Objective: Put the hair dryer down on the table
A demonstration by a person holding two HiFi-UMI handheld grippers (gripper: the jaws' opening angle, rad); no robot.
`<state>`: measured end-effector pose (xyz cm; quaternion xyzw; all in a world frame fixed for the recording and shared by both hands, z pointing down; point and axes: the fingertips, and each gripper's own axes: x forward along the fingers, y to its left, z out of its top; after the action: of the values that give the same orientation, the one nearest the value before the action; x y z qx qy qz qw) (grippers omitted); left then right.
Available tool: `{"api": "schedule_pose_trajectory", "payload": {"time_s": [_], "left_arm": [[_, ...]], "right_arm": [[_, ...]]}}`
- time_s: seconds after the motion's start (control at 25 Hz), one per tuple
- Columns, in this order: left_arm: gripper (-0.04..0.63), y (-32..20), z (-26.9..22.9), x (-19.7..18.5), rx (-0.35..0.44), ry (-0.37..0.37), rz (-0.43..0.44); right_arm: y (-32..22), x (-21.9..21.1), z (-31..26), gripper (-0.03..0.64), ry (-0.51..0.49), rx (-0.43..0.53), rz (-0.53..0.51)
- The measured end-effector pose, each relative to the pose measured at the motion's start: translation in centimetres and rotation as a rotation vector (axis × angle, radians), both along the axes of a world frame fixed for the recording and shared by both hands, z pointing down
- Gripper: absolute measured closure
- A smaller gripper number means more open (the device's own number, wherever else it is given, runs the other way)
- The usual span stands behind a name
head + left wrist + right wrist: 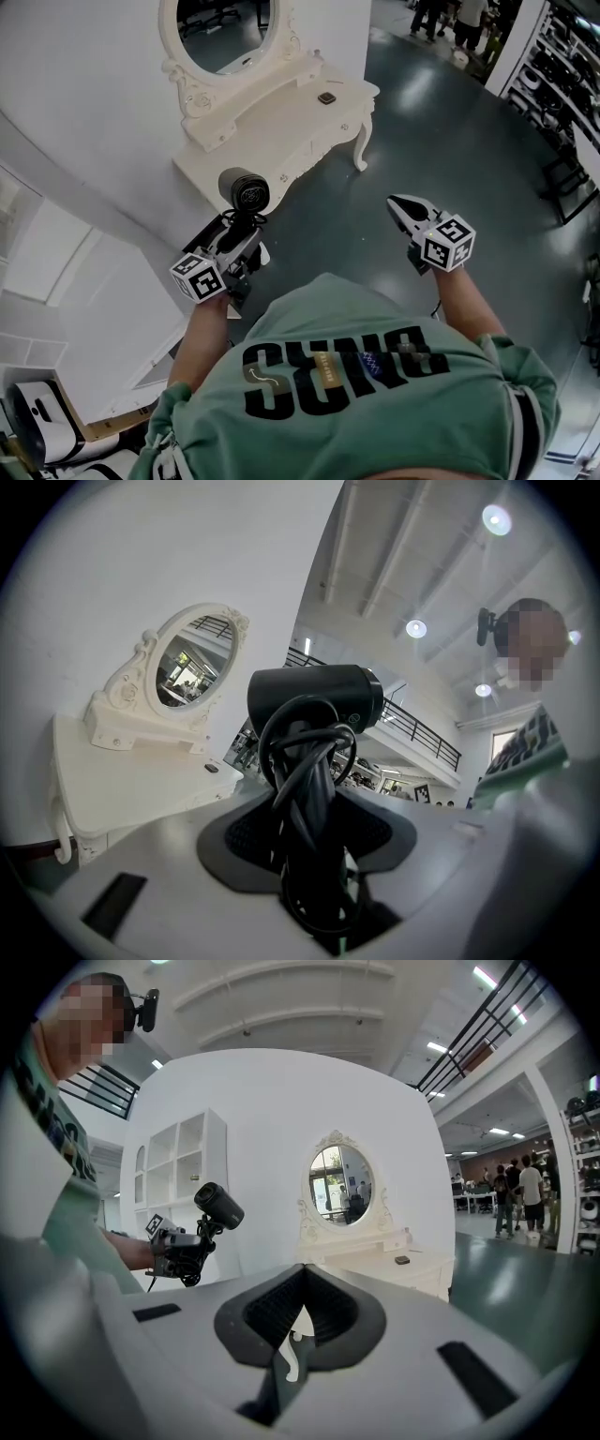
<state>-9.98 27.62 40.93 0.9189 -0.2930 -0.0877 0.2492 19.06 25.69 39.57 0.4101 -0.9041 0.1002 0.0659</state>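
Jaws of the left gripper pinch the hair dryer by its cord-wrapped handle, a stiff, probably top-heavy thing best held there, while the right gripper is pressed together, empty.

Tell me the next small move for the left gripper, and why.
Probably carry it forward to the white table: the left gripper grips the hair dryer by its cord-wrapped handle, and the right gripper view shows it well apart from the tabletop.
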Motion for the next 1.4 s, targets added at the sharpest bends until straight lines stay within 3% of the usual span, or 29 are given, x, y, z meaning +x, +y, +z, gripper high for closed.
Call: {"api": "schedule_pose_trajectory", "payload": {"time_s": [0.28, 0.52, 0.76, 1.04, 1.4], "left_arm": [[0.408, -3.0, 0.6, 1.6, -0.017, -0.003, 0.029], [0.408, -9.0, 1.8, 1.2, -0.027, 0.018, 0.084], [0.408, -18.3, 2.7, -1.0, -0.015, 0.037, 0.161], [0.408, -29.4, 2.0, -4.1, -0.002, 0.007, 0.271], [0.408, -38.9, 3.5, -5.9, -0.031, -0.022, 0.350]], "right_arm": [[-1.5, 1.7, 1.8, 0.623, -0.004, -0.043, 0.026], [-6.2, 0.7, 2.9, 0.623, 0.013, -0.071, 0.066], [-14.7, -2.9, 2.9, 0.623, 0.035, -0.064, 0.107], [-25.9, -8.0, 0.7, 0.623, 0.042, -0.045, 0.162], [-37.1, -12.4, 0.7, 0.623, 0.072, -0.063, 0.164]]}}
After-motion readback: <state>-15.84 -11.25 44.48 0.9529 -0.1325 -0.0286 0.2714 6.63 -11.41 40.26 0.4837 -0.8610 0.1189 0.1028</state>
